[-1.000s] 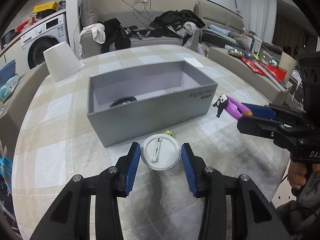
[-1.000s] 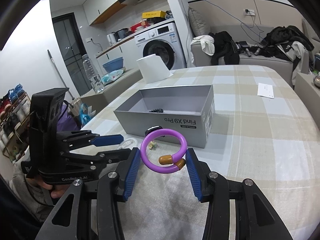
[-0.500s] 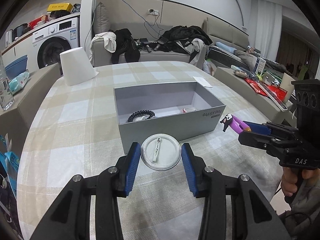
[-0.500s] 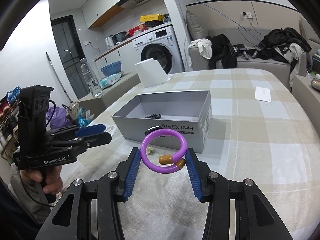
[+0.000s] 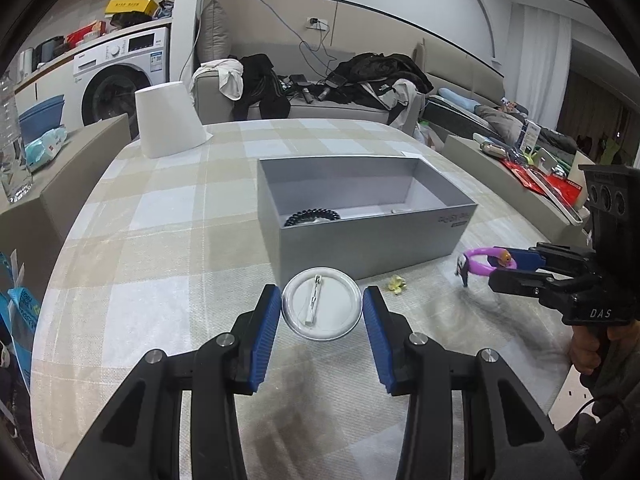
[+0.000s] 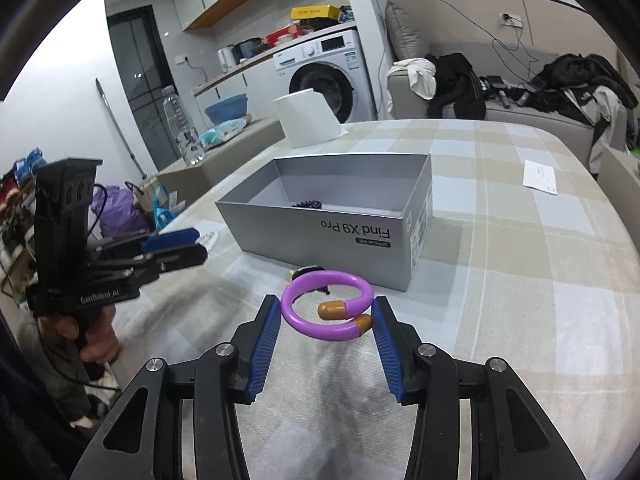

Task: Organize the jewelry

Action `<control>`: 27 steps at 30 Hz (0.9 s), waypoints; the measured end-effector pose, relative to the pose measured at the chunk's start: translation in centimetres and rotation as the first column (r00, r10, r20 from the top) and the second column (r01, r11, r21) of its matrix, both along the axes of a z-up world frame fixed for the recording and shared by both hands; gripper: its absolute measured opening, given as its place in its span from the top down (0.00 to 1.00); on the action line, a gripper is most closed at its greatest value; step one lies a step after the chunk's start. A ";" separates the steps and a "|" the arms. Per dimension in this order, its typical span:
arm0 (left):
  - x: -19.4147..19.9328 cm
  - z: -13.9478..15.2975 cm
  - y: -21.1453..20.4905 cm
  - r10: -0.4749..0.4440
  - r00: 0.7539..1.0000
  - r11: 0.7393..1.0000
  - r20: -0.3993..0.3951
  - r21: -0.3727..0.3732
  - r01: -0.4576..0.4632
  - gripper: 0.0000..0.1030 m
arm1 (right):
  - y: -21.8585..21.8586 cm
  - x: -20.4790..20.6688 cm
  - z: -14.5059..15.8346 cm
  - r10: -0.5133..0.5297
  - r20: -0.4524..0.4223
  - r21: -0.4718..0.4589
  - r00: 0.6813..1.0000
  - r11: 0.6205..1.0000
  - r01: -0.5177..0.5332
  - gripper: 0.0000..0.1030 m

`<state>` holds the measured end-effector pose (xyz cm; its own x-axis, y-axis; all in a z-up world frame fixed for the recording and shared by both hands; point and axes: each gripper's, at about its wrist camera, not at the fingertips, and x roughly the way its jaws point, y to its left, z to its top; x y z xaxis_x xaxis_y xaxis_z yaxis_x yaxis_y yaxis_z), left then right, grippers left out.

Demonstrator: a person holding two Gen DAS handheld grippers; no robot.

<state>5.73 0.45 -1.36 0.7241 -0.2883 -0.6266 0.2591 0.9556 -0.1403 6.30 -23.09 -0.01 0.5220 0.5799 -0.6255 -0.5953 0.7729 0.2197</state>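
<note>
Purple bracelet (image 6: pixel 326 306), orange-capped ends

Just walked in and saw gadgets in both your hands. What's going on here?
A person is sorting jewelry into the grey box on the checked table. The left claw grips a round white pin badge; the right claw grips a purple coil bracelet. Both are held in front of the box, not yet inside. A black spiral hair tie already lies in it, and a small yellow piece sits on the table.
</note>
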 end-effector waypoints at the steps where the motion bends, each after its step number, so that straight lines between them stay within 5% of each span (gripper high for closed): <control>1: 0.2 -0.2 0.2 0.005 1.000 1.000 -0.005 -0.002 -0.005 0.64 | -0.1 0.3 -0.1 0.008 -0.013 -0.006 1.000 1.000 -0.008 0.56; 14: 1.2 -1.2 0.5 -0.006 0.995 1.000 -0.096 -0.030 0.003 0.64 | -1.0 2.4 -1.1 0.041 -0.140 0.078 0.989 0.996 -0.031 0.57; 27: 1.2 -1.2 1.0 -0.009 0.993 0.999 -0.114 -0.050 0.004 0.64 | -1.3 2.7 -1.2 0.031 -0.163 0.099 0.986 0.995 -0.015 0.57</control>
<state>6.97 1.45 -2.60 0.6469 -0.3254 -0.6896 0.2447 0.9451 -0.2164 8.96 -24.39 -1.23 0.4029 0.6527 -0.6416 -0.5622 0.7296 0.3893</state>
